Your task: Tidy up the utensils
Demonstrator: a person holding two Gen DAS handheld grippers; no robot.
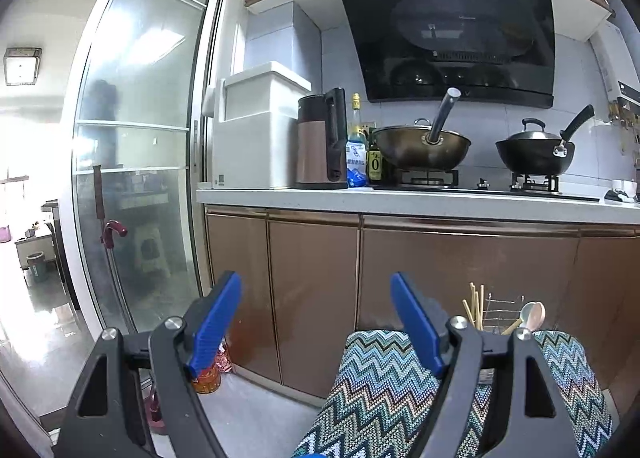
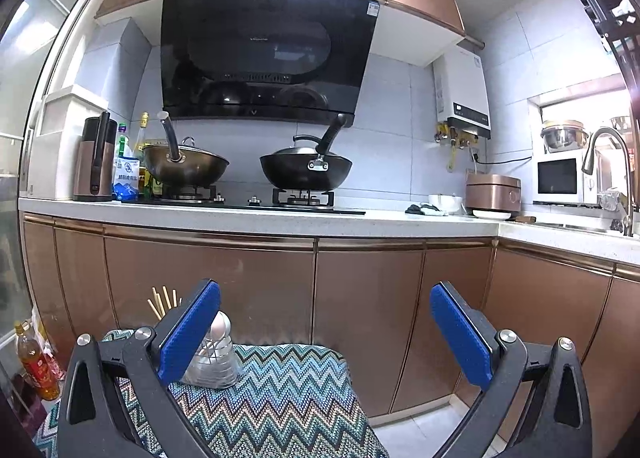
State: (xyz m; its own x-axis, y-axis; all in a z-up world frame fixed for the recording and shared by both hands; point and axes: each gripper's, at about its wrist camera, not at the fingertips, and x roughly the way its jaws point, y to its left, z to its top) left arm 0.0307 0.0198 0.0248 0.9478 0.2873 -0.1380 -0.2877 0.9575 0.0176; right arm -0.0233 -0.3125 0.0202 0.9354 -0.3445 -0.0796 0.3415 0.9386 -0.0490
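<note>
i am holding both tools level over a zigzag-patterned cloth (image 2: 280, 390) that is covering a low surface in the bottom half of both views, in front of the brown cabinet doors (image 2: 208, 278). the left tool (image 1: 316, 322) is standing wide open with nothing between its blue pads, and the right tool (image 2: 325, 332) is also standing wide open and empty.

the utensils are sitting at the far edge of the cloth: a wire holder (image 1: 502, 310) in the lower right of the left view, with chopsticks (image 1: 474, 304) sticking up out of it and a spoon (image 1: 534, 316) leaning at its right side. in the right view a shiny cluster of metal utensils (image 2: 214, 354) is lying just behind my left-hand pad, lower left of frame, and i cannot tell exactly what pieces are in it.

what i am worrying about: the holder looks light and near the cloth's edge, so a sideways nudge could be tipping it toward the floor. the cloth could be sliding or bunching if i am dragging across it. thin chopsticks could be slipping out of wide pads, and the smooth metal pieces could be skidding when pinched off-centre.
</note>
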